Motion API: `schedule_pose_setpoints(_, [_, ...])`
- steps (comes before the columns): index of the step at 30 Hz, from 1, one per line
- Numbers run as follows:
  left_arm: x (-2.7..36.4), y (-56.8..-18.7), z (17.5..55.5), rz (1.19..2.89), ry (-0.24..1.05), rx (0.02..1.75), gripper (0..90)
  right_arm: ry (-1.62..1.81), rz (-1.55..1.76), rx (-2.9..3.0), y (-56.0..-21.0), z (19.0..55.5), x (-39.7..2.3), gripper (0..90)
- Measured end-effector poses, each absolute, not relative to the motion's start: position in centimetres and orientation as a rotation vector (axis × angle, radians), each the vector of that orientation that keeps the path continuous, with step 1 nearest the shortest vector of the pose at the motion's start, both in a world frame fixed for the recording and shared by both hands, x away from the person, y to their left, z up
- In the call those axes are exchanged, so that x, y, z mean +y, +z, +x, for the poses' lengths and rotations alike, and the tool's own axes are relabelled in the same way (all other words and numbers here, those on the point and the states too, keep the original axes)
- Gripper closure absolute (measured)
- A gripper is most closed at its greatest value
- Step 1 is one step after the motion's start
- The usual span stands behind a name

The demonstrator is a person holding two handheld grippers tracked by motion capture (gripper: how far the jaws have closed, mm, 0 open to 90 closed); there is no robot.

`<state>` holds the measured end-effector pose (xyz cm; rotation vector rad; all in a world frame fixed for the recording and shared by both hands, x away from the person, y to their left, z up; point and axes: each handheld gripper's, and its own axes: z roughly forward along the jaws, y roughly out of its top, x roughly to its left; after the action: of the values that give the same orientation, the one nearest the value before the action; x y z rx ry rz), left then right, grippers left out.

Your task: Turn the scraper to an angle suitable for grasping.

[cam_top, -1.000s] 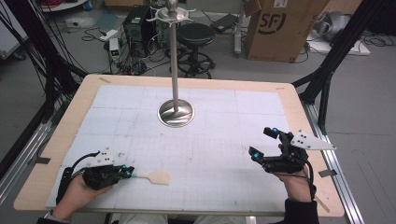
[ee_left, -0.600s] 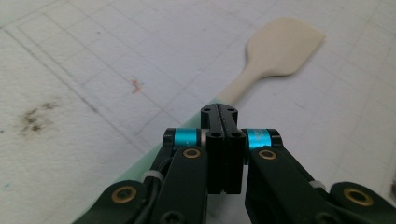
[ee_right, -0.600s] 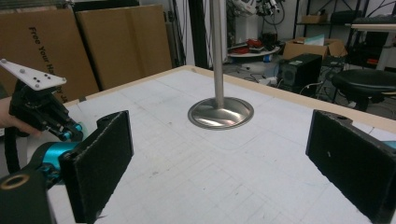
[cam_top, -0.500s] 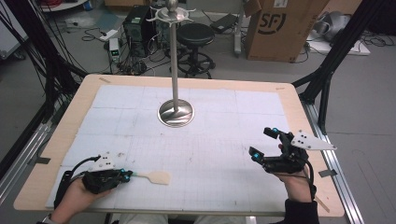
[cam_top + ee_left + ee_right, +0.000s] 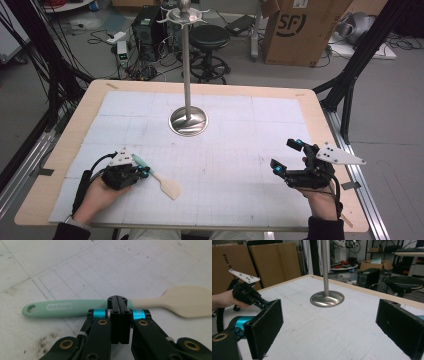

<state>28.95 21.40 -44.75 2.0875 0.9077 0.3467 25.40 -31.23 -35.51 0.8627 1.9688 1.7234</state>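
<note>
A spatula (image 5: 162, 182) with a mint-green handle and a cream blade lies slantwise on the white gridded mat (image 5: 230, 150) at the front left. My left gripper (image 5: 145, 173) is shut, and its closed tips meet the side of the handle. In the left gripper view the spatula (image 5: 75, 307) runs crosswise just beyond the closed tips of the left gripper (image 5: 117, 300), green end left, blade right. It is not between the jaws. My right gripper (image 5: 285, 156) stands open and empty at the front right, seen in its own view as the right gripper (image 5: 329, 322) with wide-apart pads.
A metal stand (image 5: 188, 121), a tall pole on a round base with hooks on top, rises mid-table; the stand (image 5: 327, 298) is ahead of the right gripper. The other hand's gripper (image 5: 260, 303) is at the left there. Boxes, a stool and cables lie beyond the table's far edge.
The spatula has swung from pointing right to lying slantwise, its green end now farther from the person. The left gripper shifted slightly forward and right. The right gripper stayed put.
</note>
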Motion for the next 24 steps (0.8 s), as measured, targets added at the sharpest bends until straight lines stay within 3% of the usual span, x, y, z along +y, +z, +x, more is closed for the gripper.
schedule_pose_setpoints(10, [18.8,-45.0,30.6,2.056,0.334,0.907,90.0,1.720,0.861,1.972,-35.5,25.5,-31.2,6.5])
schedule_pose_setpoints(24, [15.0,-44.4,29.1,2.097,0.277,0.794,90.0,1.723,0.866,1.970,-35.6,25.4,-31.4,6.5])
